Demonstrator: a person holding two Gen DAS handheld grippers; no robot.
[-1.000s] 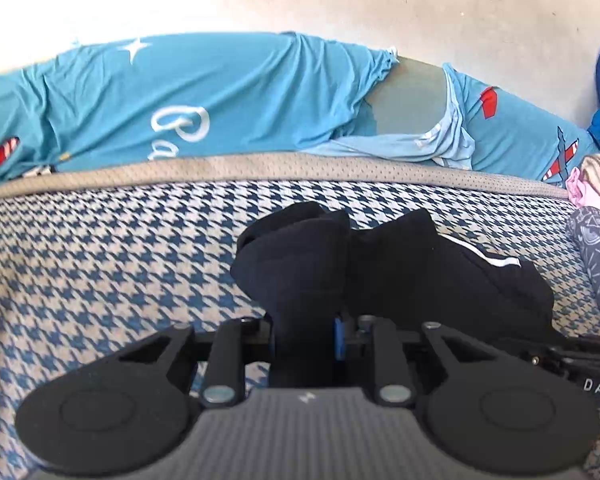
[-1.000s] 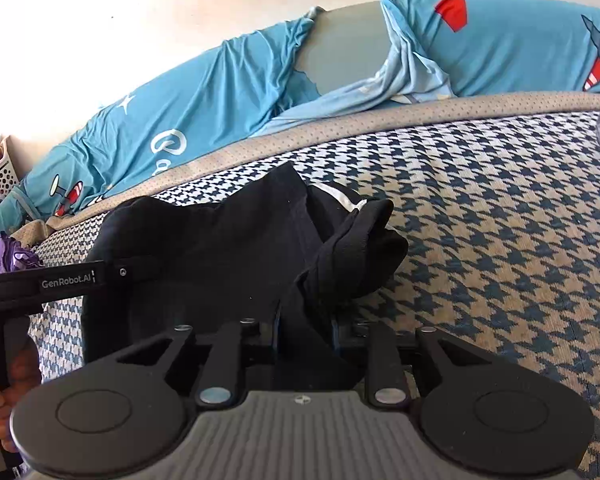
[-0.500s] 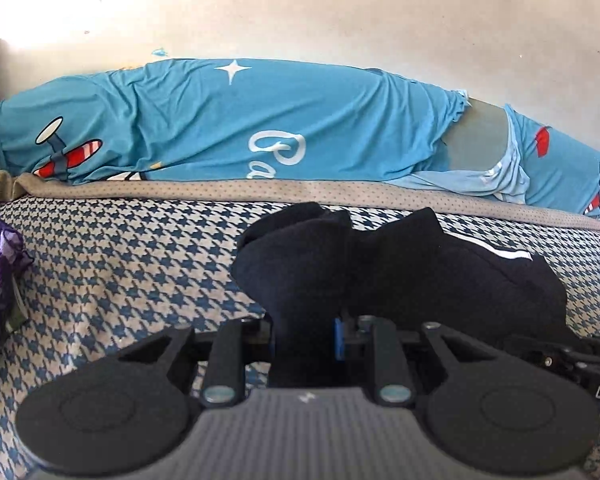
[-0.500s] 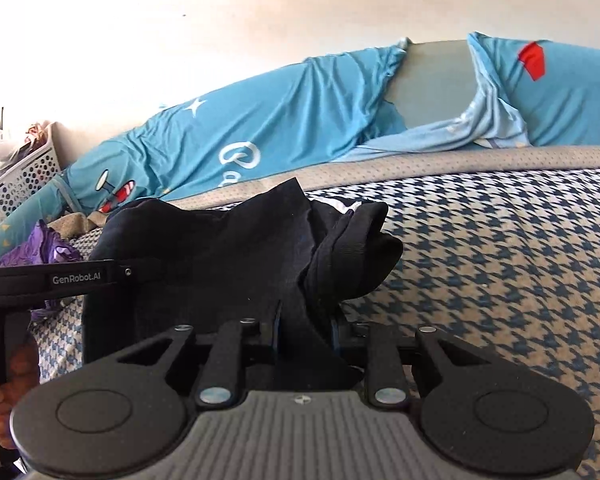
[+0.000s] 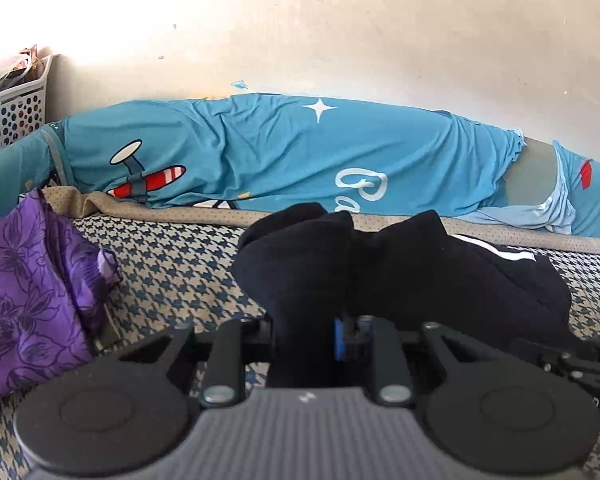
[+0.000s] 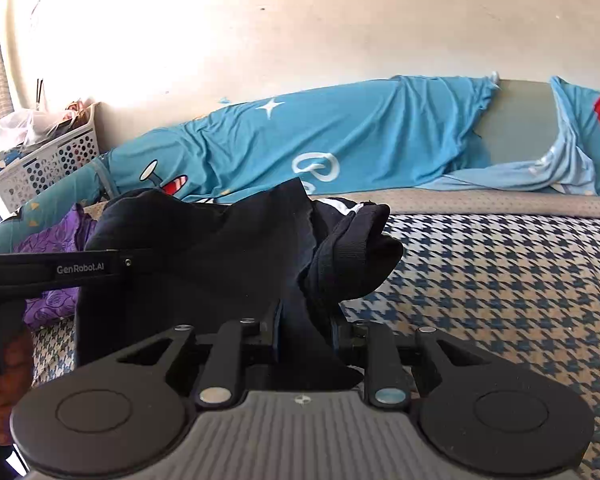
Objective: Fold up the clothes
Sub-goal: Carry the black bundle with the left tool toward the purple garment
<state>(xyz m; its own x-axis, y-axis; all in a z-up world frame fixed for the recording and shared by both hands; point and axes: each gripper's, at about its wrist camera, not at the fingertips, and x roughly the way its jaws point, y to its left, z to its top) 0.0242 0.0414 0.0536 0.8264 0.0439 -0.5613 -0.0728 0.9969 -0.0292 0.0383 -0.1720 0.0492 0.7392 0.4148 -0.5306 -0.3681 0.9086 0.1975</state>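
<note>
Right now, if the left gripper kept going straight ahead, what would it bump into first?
The left gripper is shut on the black garment; past its bunched cloth, likely the blue airplane-print bedding, though depth is unclear.

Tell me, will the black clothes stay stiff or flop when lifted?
Probably flop: the black garment bunches and droops where the right gripper pinches it. It likely sags between grips, since the left gripper holds another bunched end. It looks light, folding easily.
</note>
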